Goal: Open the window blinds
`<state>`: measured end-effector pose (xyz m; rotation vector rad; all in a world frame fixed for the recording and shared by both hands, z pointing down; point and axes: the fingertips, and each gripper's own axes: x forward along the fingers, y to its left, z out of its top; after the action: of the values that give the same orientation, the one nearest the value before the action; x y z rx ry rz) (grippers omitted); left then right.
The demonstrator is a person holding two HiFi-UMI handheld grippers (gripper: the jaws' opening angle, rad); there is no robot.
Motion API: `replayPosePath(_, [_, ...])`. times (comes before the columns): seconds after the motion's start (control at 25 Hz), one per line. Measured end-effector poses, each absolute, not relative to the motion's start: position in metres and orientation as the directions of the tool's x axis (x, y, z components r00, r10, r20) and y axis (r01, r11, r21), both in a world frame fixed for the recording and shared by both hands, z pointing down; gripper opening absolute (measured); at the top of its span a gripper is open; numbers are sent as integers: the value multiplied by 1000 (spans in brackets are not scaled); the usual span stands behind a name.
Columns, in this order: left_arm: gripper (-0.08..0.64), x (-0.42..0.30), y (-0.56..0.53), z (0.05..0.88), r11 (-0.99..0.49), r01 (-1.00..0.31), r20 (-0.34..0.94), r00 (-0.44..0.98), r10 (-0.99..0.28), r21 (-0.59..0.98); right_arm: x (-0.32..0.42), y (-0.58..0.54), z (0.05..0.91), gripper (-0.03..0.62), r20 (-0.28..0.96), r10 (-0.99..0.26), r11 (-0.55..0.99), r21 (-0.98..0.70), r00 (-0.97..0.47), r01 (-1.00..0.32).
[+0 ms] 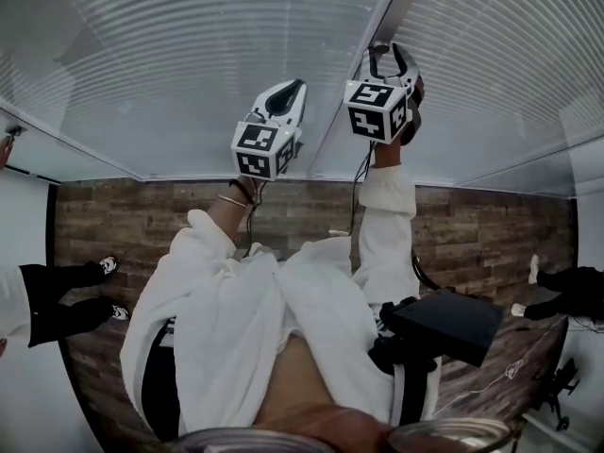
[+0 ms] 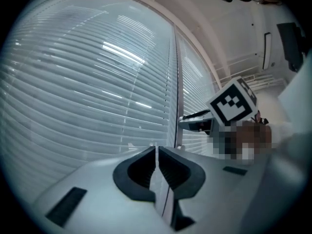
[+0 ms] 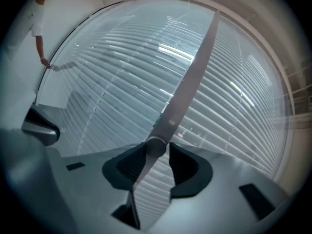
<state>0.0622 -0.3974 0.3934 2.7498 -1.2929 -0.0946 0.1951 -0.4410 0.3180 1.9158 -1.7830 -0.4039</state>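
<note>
White slatted blinds (image 1: pixel 189 55) fill the window in front of me and are also seen in the left gripper view (image 2: pixel 87 82) and right gripper view (image 3: pixel 107 82). The slats lie nearly flat against the glass. A grey tilt wand (image 3: pixel 190 82) hangs in front of them. Its round lower end sits between the jaws of my right gripper (image 3: pixel 158 149), which stand open, with a gap on the right side. In the head view the right gripper (image 1: pixel 392 57) is raised at the frame post. My left gripper (image 1: pixel 294 85) (image 2: pixel 157 150) is beside it, shut and empty, pointing at the blinds.
A vertical frame post (image 2: pixel 174 82) divides two blind panels. The right gripper's marker cube (image 2: pixel 233 101) shows to the right in the left gripper view. People stand on the wood floor (image 1: pixel 472 225) at the left (image 1: pixel 66 291) and right (image 1: pixel 566 291). A black box (image 1: pixel 444 324) hangs at my waist.
</note>
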Motion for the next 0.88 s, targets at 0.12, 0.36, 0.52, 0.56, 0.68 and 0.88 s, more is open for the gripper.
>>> replayPosePath(0.12, [6,63,-396,393,-642,-758,-14,645,-764,110,196,-442,318,133,102,-989,-35,550,108,-834])
replayPosePath(0.36, [6,61,-397,395,-647,-753,-15,650,-759,117,202,-442,319,129,23,-998,49,-99,-52,-994])
replayPosePath(0.52, [6,65,-396,396,-663,-739,-18,666,-746,123,205,-445,320,130,-107,-991,128,-654,-77,-746])
replayPosePath(0.56, [6,66,-396,396,-667,-735,-19,670,-742,123,205,-444,320,130,-87,-994,108,-598,-70,-794])
replayPosePath(0.68, [6,65,-398,395,-673,-728,-24,677,-736,129,205,-441,318,132,9,-1000,23,-91,-24,-996])
replayPosePath(0.88, [6,66,-402,395,-681,-720,-26,684,-729,133,194,-447,311,133,111,-993,6,449,49,-893])
